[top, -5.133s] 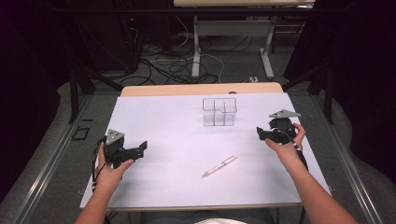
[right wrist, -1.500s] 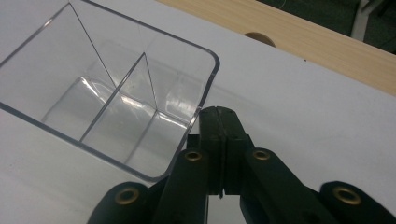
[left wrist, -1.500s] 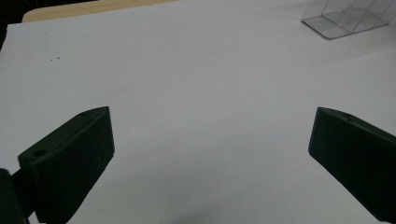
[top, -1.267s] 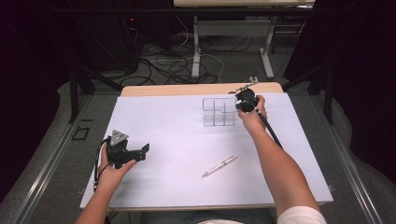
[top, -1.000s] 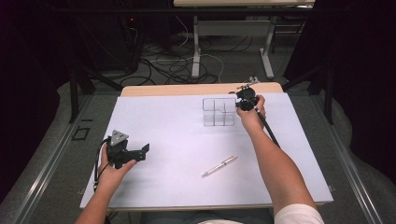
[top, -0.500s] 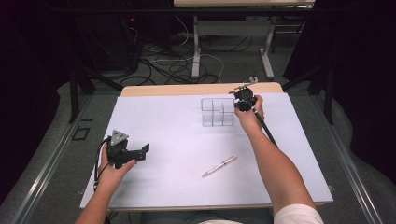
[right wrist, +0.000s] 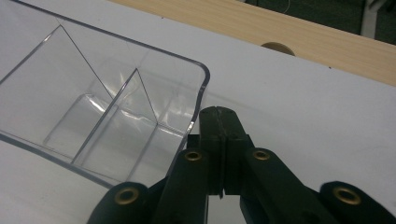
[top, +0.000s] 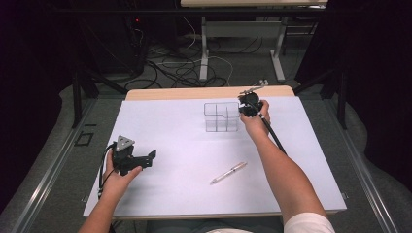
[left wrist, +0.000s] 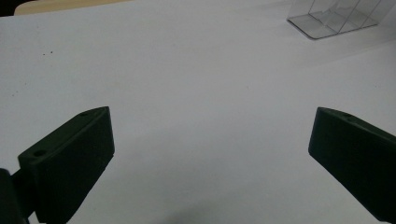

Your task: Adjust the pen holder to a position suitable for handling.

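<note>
clear organizer [right wrist: 93, 112]: left part cut off by frame edge | pen [top: 229, 173]: details too small

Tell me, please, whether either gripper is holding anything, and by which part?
Nothing is held. The right gripper is shut with nothing between its jaws, its tips beside the clear box's outer wall. The left gripper is open over bare table.

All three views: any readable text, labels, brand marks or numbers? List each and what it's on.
None readable.
Clear divided organizer: bare plastic, no label or marking.
Pen: too small in the high view to tell whether it bears print.
Right gripper, jaws shut beside the organizer's wall, and left gripper, jaws open: plain black, no marks.
White table cover: blank.
</note>
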The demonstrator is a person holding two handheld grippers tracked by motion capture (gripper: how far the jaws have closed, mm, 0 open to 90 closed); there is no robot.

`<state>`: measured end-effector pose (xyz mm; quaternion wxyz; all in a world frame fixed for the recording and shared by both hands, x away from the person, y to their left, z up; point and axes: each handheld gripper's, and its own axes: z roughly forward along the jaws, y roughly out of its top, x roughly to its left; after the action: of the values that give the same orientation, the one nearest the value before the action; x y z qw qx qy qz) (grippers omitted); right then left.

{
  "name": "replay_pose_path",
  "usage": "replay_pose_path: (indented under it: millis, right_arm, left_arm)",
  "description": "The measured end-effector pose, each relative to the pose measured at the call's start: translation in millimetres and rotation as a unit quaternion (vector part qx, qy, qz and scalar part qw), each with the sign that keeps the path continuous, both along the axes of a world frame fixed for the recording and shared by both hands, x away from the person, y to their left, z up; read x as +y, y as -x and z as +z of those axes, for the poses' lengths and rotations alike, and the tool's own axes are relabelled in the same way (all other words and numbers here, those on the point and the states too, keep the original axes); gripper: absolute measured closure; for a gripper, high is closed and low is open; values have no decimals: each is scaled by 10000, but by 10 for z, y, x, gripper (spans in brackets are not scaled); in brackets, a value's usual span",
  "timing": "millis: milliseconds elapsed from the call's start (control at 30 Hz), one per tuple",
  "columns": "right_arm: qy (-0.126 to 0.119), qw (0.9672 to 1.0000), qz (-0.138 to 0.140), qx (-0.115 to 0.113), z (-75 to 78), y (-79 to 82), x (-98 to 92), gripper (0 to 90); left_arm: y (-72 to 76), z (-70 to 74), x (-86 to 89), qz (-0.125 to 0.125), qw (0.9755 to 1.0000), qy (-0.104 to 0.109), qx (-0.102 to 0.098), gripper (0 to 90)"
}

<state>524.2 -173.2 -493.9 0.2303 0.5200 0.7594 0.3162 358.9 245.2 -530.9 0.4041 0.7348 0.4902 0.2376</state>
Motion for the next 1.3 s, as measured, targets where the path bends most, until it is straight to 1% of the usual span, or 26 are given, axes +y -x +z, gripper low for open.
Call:
replay_pose_path:
  millis: [33,67,100,333,467,600,667,833,933,1000,1067,1100,1200,1300]
  right_arm:
    - [25,10000,46,-7,-2,0,13,900]
    - [-15,10000,59,-15,-7,0,39,900]
    - [16,10000,59,-32,-8,0,62,900]
    - [-54,9998,208,-48,-23,-10,213,900]
    - [-75,9997,227,-40,-24,-15,263,900]
    - [-50,9997,222,-38,-22,-18,290,900]
    - [-93,9998,193,-13,-23,-15,299,900]
    - [-66,9997,220,19,-16,-11,301,900]
    - [-140,9995,259,65,-18,-8,316,900]
    - [-62,9997,213,61,-8,1,337,900]
    - [-5,9996,265,44,7,3,336,900]
    - [-3,9996,294,17,13,3,323,888]
    - [-16,9995,330,31,28,14,298,867]
    - [110,9991,409,16,49,39,287,855]
  left_arm:
    - [1,0,-1,-1,10000,-5,4,2]
    - [2,-1,-2,0,10000,-7,4,2]
    - [2,-1,-3,0,10000,-4,4,2]
    - [1,-6,3,-8,10000,-9,13,2]
    - [2,-7,11,4,10000,4,0,2]
    - [7,-4,14,16,10000,8,16,2]
    - [8,-2,17,18,10000,10,8,2]
    - [7,-3,19,25,10000,8,4,2]
    - [7,-2,14,16,10000,4,16,2]
    - [7,1,15,12,10000,-2,4,2]
    - [10,3,17,19,10000,-4,-1,2]
    - [11,2,18,20,10000,-3,1,2]
    - [10,-3,18,16,10000,5,7,2]
    - [12,-1,18,13,10000,-4,7,2]
